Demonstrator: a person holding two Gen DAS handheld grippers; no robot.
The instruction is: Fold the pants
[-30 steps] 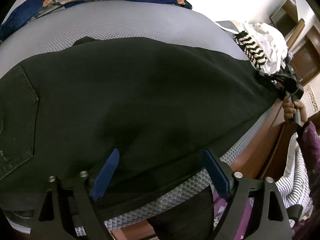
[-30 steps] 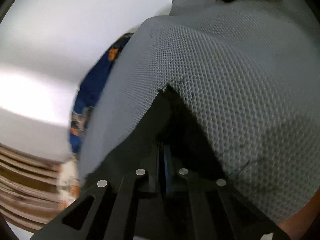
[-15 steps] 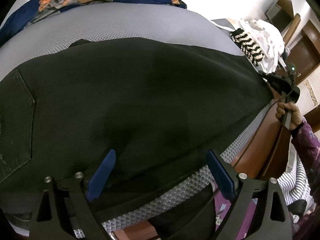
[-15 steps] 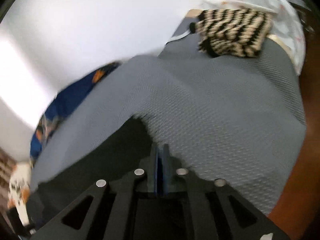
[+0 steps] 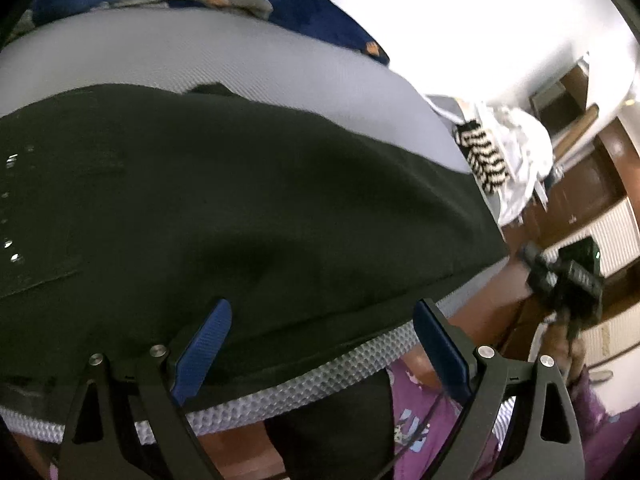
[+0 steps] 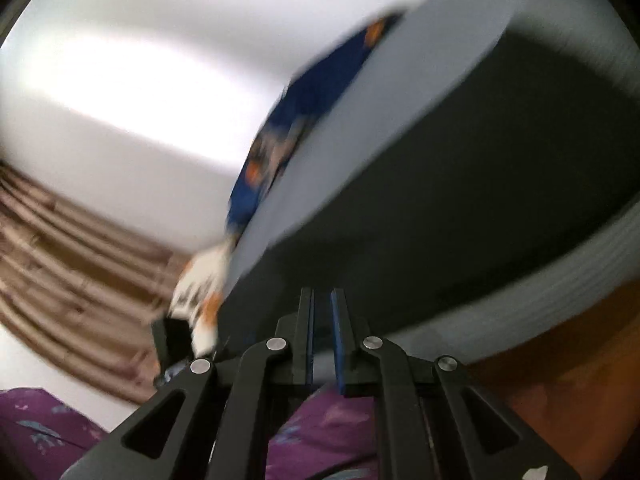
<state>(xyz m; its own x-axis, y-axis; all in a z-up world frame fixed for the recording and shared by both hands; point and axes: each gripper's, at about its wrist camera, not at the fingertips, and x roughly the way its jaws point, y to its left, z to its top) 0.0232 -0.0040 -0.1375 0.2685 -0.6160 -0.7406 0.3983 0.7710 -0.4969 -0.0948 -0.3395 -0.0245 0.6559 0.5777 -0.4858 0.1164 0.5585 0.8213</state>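
left wrist view: black pants (image 5: 260, 208) flat on grey mattress (image 5: 224, 60), left gripper (image 5: 320, 332) wide and empty at bottom, right gripper (image 6: 323, 312) just cracked open, nothing between.

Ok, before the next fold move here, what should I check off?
1. pants spread flat on mattress: ok.
2. left gripper jaws wide, just been opening, nothing gripped: ok.
3. right gripper jaws just been opening, only a slit, nothing between them: not ok for grasping.
4. right gripper touching the pants: not ok, it is apart from the cloth.
5. Leg hems aligned: cannot tell.
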